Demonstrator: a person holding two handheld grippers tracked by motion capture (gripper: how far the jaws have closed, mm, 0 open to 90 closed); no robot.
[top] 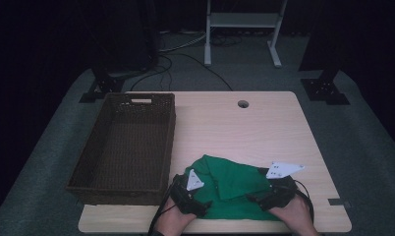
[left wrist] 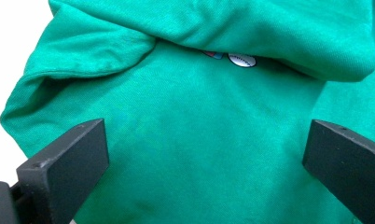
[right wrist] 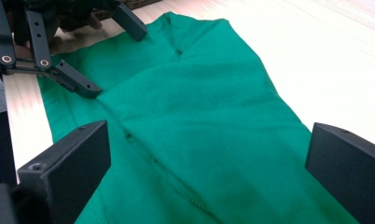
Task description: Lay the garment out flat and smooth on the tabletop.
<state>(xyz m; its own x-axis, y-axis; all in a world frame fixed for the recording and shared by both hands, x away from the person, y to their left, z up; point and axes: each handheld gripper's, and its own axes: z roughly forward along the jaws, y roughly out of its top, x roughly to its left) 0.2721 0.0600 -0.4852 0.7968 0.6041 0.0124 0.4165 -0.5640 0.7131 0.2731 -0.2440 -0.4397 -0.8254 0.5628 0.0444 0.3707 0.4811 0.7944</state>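
The counter (top: 264, 123) is carrying a wicker basket (top: 124, 147) at its left, probably waiting for the green garment (top: 230, 187) lying crumpled at the near edge. The left gripper (top: 189, 195) and right gripper (top: 269, 194) are flanking it, jaws wide, gripping nothing.

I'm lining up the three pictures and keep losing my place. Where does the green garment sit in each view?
High view: the green garment lies at the table's near edge, between the two grippers, right of the wicker basket.
Left gripper view: green cloth spans the picture, a fold across the top.
Right gripper view: it runs from top centre to the bottom, on the pale tabletop.
Shared landmark: the left gripper, jaws apart, at the garment's edge.
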